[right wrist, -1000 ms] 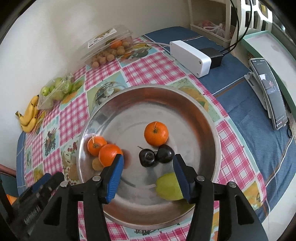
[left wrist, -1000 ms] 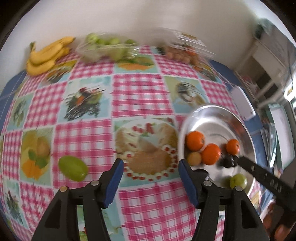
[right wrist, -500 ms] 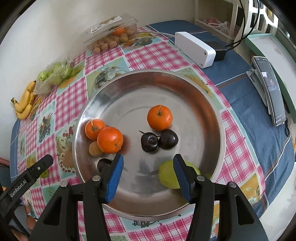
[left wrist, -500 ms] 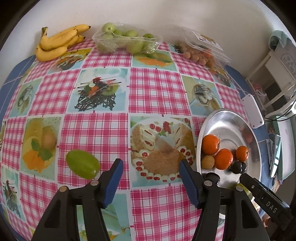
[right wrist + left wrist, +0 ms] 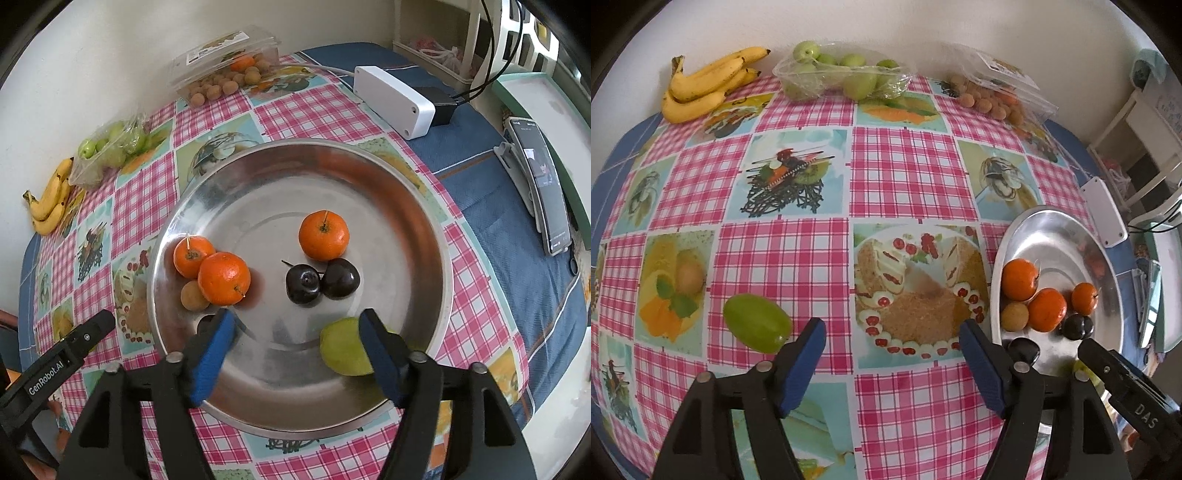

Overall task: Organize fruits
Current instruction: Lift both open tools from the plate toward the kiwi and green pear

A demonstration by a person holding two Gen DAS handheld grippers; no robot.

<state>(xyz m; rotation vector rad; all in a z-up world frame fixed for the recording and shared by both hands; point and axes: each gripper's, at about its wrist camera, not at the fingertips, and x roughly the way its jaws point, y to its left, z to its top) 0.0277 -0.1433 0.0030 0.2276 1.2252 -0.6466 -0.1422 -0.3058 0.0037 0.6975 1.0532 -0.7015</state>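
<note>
Our left claw (image 5: 892, 354) is spreading its jaws over the checked cloth (image 5: 783, 258) with nothing between them, a green fruit (image 5: 757, 328) lying just left. Our right claw (image 5: 295, 341) is also opening, empty, above the metal dish (image 5: 417, 229), a green pear (image 5: 341, 350) beside its right finger, near oranges (image 5: 223, 277) and cherries (image 5: 303, 284).

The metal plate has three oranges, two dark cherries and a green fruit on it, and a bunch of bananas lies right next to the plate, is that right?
Not quite. The bananas lie far from the metal plate, at the table's far edge by the wall, as the right wrist view shows. The rest holds: three oranges, two dark cherries and a green fruit are on the plate.
</note>
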